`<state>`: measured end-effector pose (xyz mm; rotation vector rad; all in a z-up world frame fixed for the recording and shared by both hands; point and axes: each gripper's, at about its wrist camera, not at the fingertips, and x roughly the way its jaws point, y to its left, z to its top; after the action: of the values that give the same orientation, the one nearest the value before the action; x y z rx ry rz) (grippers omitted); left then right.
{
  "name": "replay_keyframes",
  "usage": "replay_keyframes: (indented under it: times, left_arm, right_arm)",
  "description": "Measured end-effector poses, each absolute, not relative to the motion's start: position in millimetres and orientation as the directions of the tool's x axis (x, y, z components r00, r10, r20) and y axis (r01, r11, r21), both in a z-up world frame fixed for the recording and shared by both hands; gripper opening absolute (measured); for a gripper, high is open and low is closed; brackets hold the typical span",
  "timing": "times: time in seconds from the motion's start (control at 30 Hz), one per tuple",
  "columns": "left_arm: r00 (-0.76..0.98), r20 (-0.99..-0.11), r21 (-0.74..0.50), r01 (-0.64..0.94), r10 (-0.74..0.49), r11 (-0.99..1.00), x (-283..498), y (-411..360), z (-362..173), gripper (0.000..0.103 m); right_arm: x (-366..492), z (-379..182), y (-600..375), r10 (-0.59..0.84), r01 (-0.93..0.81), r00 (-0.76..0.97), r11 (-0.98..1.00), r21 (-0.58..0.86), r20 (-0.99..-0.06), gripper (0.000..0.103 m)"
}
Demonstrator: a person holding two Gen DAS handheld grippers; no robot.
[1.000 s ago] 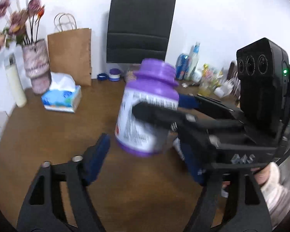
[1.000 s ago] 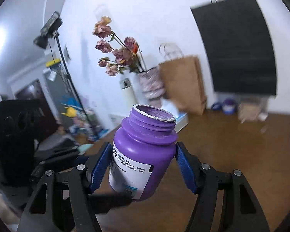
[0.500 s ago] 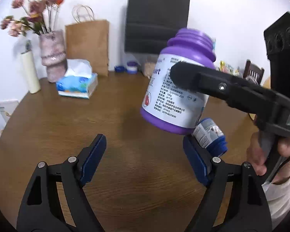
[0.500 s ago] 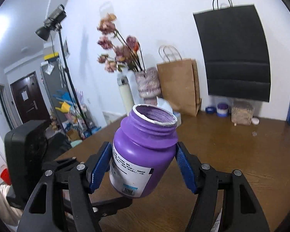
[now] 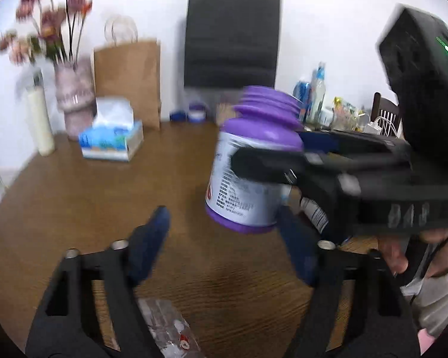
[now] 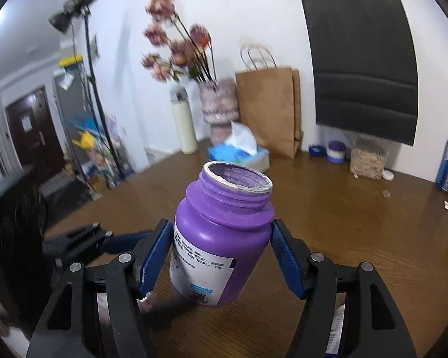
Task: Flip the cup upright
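Observation:
The cup is a purple plastic jar with a white label and an open mouth pointing up. My right gripper is shut on its body and holds it nearly upright, just above the brown table. In the left wrist view the jar hangs in the air to the right of centre, clamped by the right gripper. My left gripper is open and empty, below and left of the jar.
A tissue box, a brown paper bag, a vase of flowers and a white bottle stand at the table's back. A clear wrapper lies near the front. A small bottle lies behind the jar.
The jar held by the right gripper has come lower, closer to the table, and stands straighter. The left gripper has stayed open and shifted back a little.

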<state>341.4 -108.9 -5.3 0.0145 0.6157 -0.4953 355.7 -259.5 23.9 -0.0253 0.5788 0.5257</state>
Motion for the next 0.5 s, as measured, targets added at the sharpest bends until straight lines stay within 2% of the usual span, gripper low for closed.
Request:
replay_keyframes:
  times: [0.03,0.07,0.2,0.27,0.33,0.4,0.5]
  left_arm:
    - [0.685,-0.57,-0.155,0.452,-0.453,0.878,345.2,-107.2,-9.3,0.051]
    - [0.669,-0.584,-0.176,0.449,-0.46,0.876,351.6,-105.0,-12.3,0.047]
    - [0.633,-0.633,-0.12,0.488,-0.445,0.864,360.8,-109.8,-22.1,0.046]
    - [0.637,-0.661,-0.056,0.484,-0.396,0.873,360.8,-115.4,-29.4,0.046]
    - [0.616,-0.692,-0.043,0.487,-0.377,0.872,363.3,-117.7,-34.8,0.046]
    - [0.608,-0.688,-0.076,0.483,-0.397,0.872,363.5,-112.5,-34.9,0.046]
    - [0.638,-0.668,-0.056,0.471,-0.383,0.881,357.6,-107.7,-35.5,0.048]
  right_arm:
    - [359.5,18.4,-257.4,0.448,-0.475,0.706,0.874,0.103,-0.548,0.071]
    - [361.6,14.0,-256.5,0.438,-0.473,0.702,0.876,0.092,-0.562,0.071]
    - [371.5,-2.9,-254.5,0.428,-0.481,0.667,0.873,0.087,-0.61,0.071]
    - [374.0,-8.5,-251.2,0.416,-0.486,0.658,0.871,0.068,-0.627,0.07]
    - [375.8,-12.6,-244.9,0.397,-0.491,0.647,0.87,0.042,-0.65,0.07]
    - [378.6,-16.0,-237.8,0.359,-0.487,0.643,0.874,0.001,-0.676,0.07]
    - [383.7,-16.4,-234.2,0.345,-0.495,0.621,0.869,-0.011,-0.703,0.07]
